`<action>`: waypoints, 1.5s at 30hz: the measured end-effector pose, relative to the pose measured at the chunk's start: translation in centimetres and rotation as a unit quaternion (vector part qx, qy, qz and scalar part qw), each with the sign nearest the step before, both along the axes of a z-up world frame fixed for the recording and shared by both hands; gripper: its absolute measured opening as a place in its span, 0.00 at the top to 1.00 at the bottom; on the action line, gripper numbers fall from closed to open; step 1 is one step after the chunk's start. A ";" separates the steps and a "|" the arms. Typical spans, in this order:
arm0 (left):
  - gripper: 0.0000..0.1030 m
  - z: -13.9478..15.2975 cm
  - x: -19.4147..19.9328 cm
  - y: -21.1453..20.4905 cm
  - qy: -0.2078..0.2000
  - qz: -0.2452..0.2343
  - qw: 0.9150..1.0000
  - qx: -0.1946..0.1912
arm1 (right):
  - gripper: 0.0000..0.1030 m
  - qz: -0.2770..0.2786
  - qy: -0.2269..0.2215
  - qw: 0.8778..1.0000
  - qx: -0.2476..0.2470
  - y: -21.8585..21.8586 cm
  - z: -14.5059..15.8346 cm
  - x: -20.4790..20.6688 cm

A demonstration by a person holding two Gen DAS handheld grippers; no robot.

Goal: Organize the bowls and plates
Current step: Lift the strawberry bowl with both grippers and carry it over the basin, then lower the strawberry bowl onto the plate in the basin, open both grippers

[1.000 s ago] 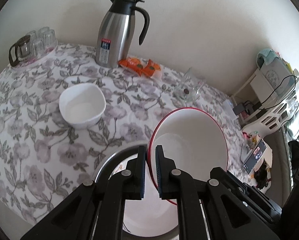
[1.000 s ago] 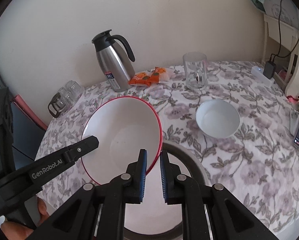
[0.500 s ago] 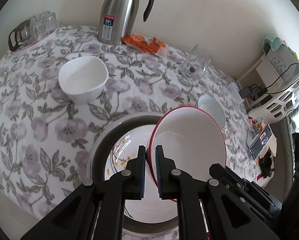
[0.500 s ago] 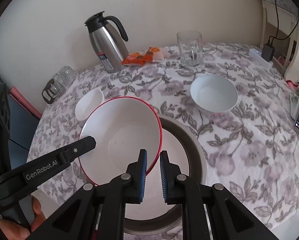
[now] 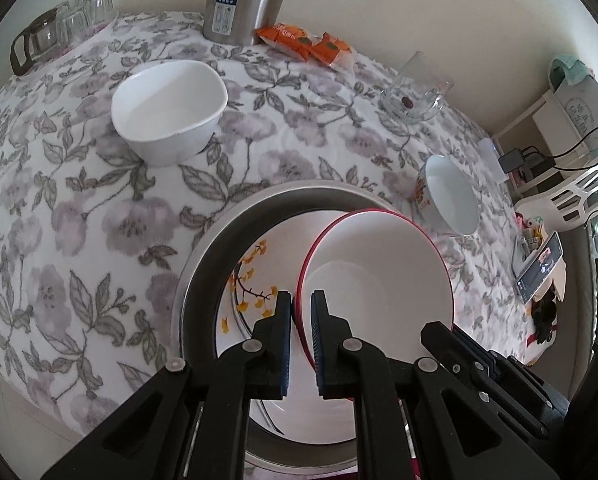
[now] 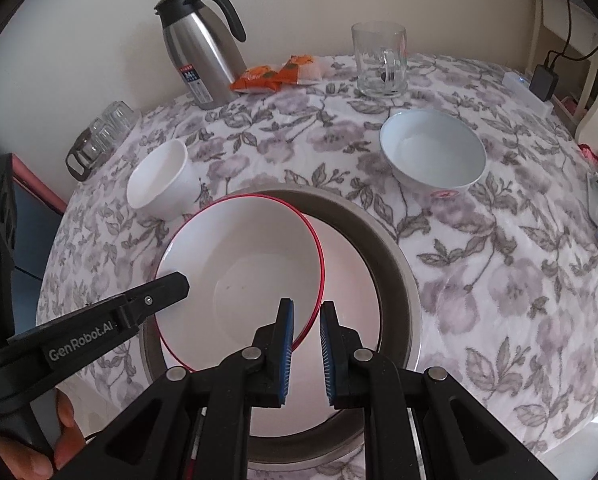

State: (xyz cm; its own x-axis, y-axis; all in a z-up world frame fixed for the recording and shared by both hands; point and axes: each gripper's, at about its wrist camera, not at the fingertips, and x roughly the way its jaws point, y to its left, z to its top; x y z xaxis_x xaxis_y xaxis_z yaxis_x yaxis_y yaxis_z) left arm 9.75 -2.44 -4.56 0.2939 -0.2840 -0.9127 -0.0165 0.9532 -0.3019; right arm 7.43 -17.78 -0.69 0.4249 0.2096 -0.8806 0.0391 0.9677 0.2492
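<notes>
- A red-rimmed white bowl [image 5: 379, 276] hangs tilted over a large metal basin [image 5: 235, 240], held by its rim on two sides.
- The left claw [image 5: 301, 332] is clamped on the bowl's near-left rim, its blue-lined fingers [image 5: 285, 340] pressed on either side of the red edge.
- The right claw [image 6: 306, 344] pinches the opposite rim, one finger inside the bowl and one outside.
- In the right wrist view the left claw's arm crosses the bowl from the lower left, with a person's fingers [image 6: 31, 452] visible beneath it.
- Inside the basin lies a white plate [image 5: 255, 292] painted with yellow leaves on a dark twig, partly hidden by the bowl.
- The basin sits at the near edge of a surface [image 5: 99, 220] covered with a grey-and-mauve floral cloth.
- A plain white bowl [image 5: 169, 112] stands beyond the basin to the left; a second bowl [image 6: 433, 154] with a red pattern outside stands to the right.
- Farther back are a steel jug [image 6: 201, 52], orange snack packets [image 6: 275, 74], a glass mug [image 6: 379, 60] and a cluster of small glasses [image 5: 67, 24] near the wall.
</notes>
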 end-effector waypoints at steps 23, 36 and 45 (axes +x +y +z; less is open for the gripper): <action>0.91 -0.5 0.4 0.1 0.005 -0.008 1.000 -0.011 | 0.86 0.001 0.008 1.000 -0.001 0.1 -0.7 0.3; 0.77 -0.3 0.4 0.9 0.010 0.010 1.000 -0.010 | 0.74 -0.022 -0.003 1.000 0.004 -0.9 -0.2 0.2; 0.48 1.3 0.2 2.5 -0.023 0.046 0.999 0.009 | 0.43 -0.034 -0.019 0.999 -0.001 -1.5 0.4 0.3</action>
